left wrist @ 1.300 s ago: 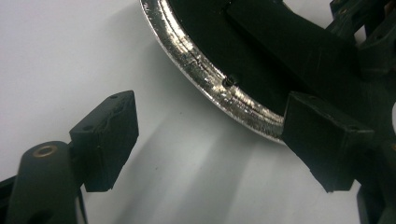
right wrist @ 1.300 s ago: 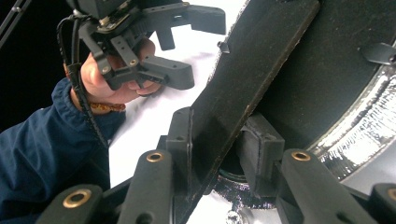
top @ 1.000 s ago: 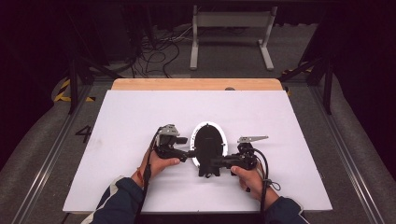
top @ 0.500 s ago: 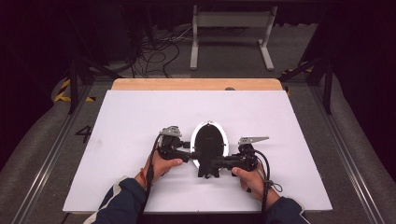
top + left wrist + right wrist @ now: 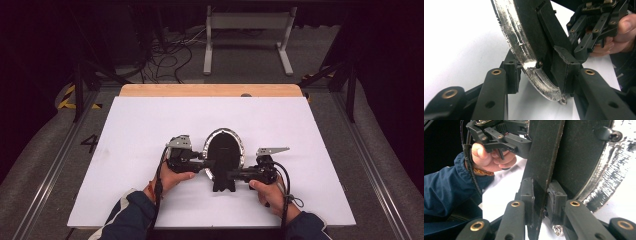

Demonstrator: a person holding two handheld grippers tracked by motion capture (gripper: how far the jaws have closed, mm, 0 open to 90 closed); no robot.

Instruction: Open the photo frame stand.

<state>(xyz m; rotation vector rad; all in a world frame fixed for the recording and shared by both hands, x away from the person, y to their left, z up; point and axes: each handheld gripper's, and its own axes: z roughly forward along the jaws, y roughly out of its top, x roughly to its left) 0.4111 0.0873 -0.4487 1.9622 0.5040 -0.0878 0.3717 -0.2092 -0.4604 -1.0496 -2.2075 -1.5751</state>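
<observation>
An oval frame (image 5: pixel 223 150) with a black back and a silvery rim (image 5: pixel 509 30) sits near the middle of the white table. Its black stand leg (image 5: pixel 222 182) points toward the person. My left gripper (image 5: pixel 202 161) reaches in from the left. Its jaws have just been closing, and the pads (image 5: pixel 511 75) now press on the rim's lower left edge and the back. My right gripper (image 5: pixel 231 175) comes from the right, and its jaws have also just been closing. The pads are clamped on the flat stand leg (image 5: pixel 546 150), seen edge-on in the right gripper view.
The white board (image 5: pixel 150 125) lies on a wooden table top (image 5: pixel 210 90) with dark floor and metal rails around it. A white metal stand (image 5: pixel 247 30) and cables lie beyond the far edge. Blue sleeves (image 5: pixel 130 215) come in from the near edge.
The left gripper's jaws have narrowed onto the frame's left rim, and that hand has edged in toward the frame. The right gripper and the frame have stayed where they were.
</observation>
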